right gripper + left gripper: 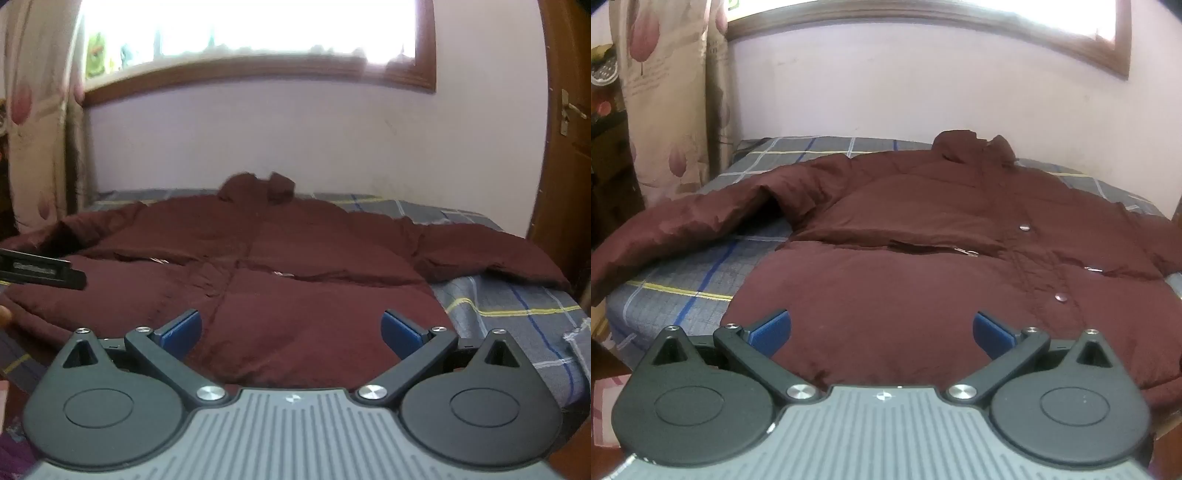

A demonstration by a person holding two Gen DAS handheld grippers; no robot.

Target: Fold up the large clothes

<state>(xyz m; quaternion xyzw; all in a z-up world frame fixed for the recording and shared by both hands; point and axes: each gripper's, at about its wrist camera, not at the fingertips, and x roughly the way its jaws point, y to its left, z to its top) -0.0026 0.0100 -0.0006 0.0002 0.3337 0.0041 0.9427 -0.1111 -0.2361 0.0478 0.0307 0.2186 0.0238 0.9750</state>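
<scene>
We see the maroon jacket (923, 236) spread flat, front up, across the bed (683, 280), filling mid-frame, presumably laid out ready for folding. Our left gripper (882, 328) and right gripper (291, 328) hover at its near hem, jaws spread wide and empty, likely poised to grasp.

Maroon padded jacket (923, 229), front up, sleeves spread; on bed (683, 280)

A jacket (923, 229) lies spread on the bed (683, 280), collar toward the wall (886, 92).
</scene>
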